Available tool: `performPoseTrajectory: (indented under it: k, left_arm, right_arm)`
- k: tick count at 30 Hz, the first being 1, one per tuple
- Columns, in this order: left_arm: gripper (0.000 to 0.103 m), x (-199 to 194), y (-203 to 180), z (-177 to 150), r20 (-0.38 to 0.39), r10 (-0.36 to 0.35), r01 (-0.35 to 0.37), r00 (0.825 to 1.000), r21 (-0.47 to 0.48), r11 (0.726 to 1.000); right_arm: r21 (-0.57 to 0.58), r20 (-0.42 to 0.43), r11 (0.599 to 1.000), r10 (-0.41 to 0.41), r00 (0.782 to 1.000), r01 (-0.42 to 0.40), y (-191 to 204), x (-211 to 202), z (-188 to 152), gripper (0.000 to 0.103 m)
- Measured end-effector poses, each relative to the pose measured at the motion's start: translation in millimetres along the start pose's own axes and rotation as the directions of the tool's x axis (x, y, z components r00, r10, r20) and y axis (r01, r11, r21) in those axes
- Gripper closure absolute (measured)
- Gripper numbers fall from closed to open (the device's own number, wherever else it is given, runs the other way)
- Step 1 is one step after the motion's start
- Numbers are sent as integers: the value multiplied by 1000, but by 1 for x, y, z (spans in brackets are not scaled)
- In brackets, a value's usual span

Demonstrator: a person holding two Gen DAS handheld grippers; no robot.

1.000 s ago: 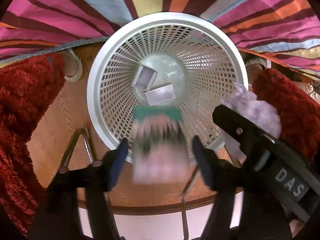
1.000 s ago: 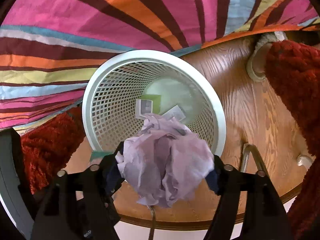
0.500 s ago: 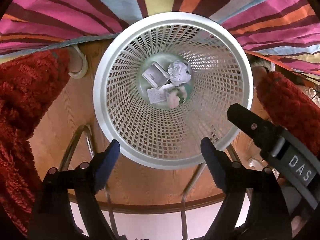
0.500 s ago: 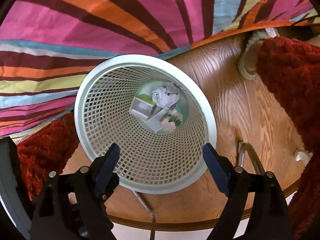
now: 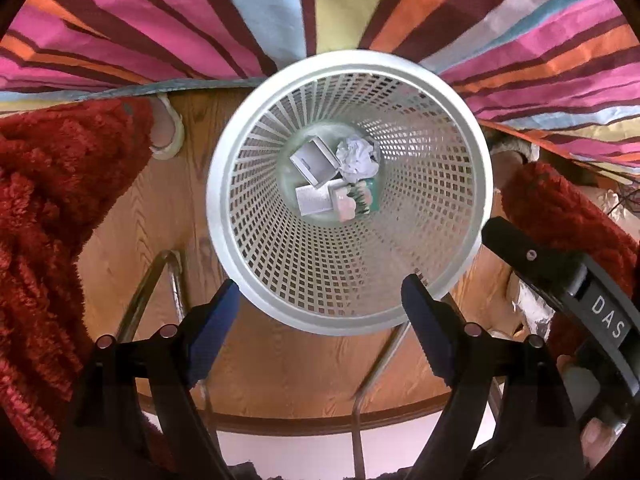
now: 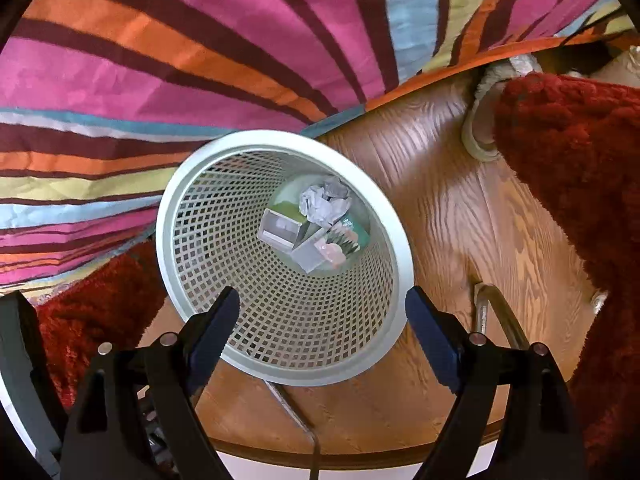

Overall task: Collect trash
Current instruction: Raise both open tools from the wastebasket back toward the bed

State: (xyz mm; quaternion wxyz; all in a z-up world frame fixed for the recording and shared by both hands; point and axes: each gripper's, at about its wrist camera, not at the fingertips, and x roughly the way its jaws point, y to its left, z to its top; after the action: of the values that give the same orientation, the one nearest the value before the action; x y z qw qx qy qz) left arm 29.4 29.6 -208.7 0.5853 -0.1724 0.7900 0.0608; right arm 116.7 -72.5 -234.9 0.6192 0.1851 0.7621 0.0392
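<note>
White mesh wastebasket on the wood floor beside a striped bedspread, crumpled paper, small boxes and a green packet at its bottom, left gripper and right gripper above the rim, jaws apart, nothing between them.

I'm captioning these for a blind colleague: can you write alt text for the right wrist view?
A white mesh wastebasket seen from above holds a crumpled paper ball, small boxes and a green printed packet. The right tongs hang open and empty over its near rim, with striped fabric behind and wooden floor beside.
</note>
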Motion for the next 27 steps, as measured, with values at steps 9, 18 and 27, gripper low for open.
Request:
performPoseTrajectory:
  k: [9, 18, 27]
  left_arm:
    - [22, -26, 10, -8, 91, -4, 6, 996, -26, 1000]
    - [22, -66, 13, -24, 230, -13, 21, 973, -34, 999]
    - [22, -153, 8, -44, 572, 48, -65, 819, 9, 998]
  right_arm:
    - [-4, 76, 1000, 25, 997, -25, 0, -24, -7, 22]
    - [-44, 165, 994, 110, 980, -104, 3, -58, -18, 22]
    - [-109, 442, 984, 175, 880, -141, 10, -139, -30, 22]
